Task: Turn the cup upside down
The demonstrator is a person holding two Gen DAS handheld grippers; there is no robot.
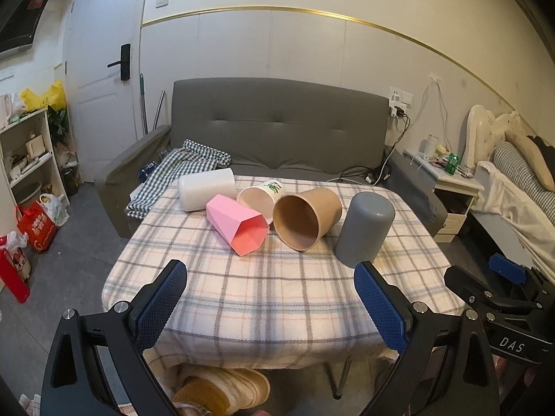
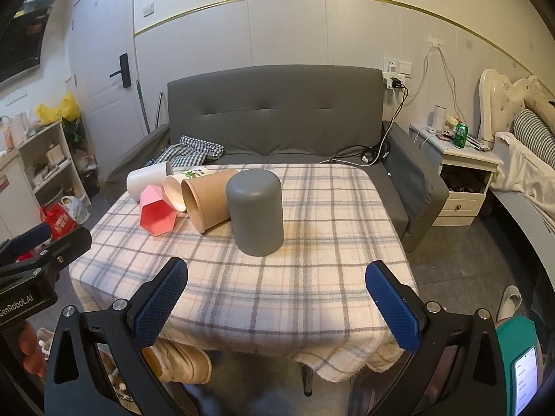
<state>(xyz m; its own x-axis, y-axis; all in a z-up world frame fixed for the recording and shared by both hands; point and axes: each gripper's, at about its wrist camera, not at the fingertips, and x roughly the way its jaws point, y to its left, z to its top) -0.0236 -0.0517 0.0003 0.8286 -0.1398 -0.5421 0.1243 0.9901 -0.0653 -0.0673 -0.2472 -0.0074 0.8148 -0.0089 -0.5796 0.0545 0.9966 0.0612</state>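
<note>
I see the grey cup [image 2: 255,211] inverted on the table [image 2: 312,277]; 4 cups lie toppled left of it. My left gripper [image 1: 270,298] and right gripper [image 2: 277,301] are both spread, empty.

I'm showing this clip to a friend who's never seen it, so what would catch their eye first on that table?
Probably the row of cups on the plaid tablecloth: the grey cup already stands upside down at the right end, nearest the camera. To its left the brown paper cup, printed white cup, pink hexagonal cup and white cup all lie on their sides. Both hand-held grippers, left and right, hover open and empty at the near edge.
</note>
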